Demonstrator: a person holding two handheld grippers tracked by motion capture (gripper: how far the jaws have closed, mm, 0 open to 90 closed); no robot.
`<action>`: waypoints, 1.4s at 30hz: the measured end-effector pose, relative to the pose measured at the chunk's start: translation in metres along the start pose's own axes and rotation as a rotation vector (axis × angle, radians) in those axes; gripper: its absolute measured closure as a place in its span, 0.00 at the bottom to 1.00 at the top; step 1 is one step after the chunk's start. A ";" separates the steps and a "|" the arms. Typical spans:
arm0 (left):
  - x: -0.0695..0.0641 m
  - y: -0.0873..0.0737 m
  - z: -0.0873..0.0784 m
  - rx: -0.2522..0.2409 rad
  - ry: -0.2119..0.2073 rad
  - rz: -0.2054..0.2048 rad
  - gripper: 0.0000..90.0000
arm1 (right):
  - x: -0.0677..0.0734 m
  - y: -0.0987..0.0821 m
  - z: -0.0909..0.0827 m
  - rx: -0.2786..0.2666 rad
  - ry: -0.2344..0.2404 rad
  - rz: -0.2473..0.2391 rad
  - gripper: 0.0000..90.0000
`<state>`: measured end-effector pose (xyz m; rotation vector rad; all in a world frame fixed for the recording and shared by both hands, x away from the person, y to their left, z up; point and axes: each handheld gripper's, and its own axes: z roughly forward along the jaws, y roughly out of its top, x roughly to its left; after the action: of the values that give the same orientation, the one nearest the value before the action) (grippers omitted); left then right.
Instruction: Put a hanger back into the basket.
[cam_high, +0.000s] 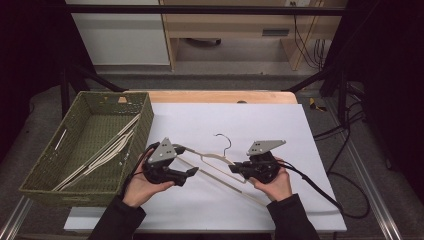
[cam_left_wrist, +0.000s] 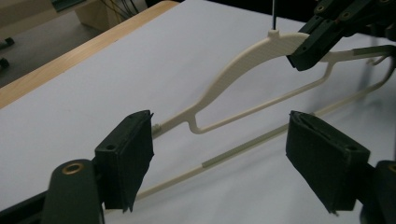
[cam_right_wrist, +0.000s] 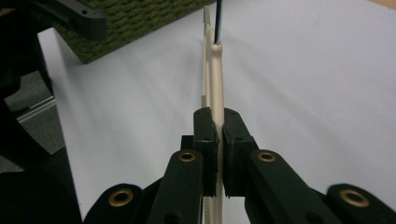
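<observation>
A cream plastic hanger with a dark metal hook lies slanted over the white sheet. My right gripper is shut on the hanger's shoulder near the hook; in the right gripper view the pads press on the cream arm from both sides. My left gripper stands open at the hanger's left end. In the left gripper view its jaws are wide apart, and the hanger runs beyond them without touching either pad. The right gripper shows there too, clamped on the hanger.
A green woven basket stands at the left of the table and holds several more cream hangers. Its corner shows in the right gripper view. The wooden table edge runs along the back. Cables trail off to the right.
</observation>
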<state>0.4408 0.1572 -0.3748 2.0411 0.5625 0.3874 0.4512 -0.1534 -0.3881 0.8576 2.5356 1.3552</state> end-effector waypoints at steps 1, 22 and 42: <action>-0.002 -0.002 -0.003 -0.006 -0.008 -0.001 0.25 | 0.002 0.000 -0.003 -0.007 0.010 -0.005 0.97; -0.023 -0.011 0.014 0.090 -0.155 0.093 0.72 | 0.039 0.005 0.004 0.034 0.233 -0.145 0.97; -0.039 -0.007 0.011 0.113 -0.184 0.100 0.94 | 0.036 0.004 0.008 0.001 0.027 -0.136 0.69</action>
<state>0.4118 0.1318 -0.3885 2.1917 0.3778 0.2279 0.4260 -0.1266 -0.3844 0.6582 2.5626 1.3324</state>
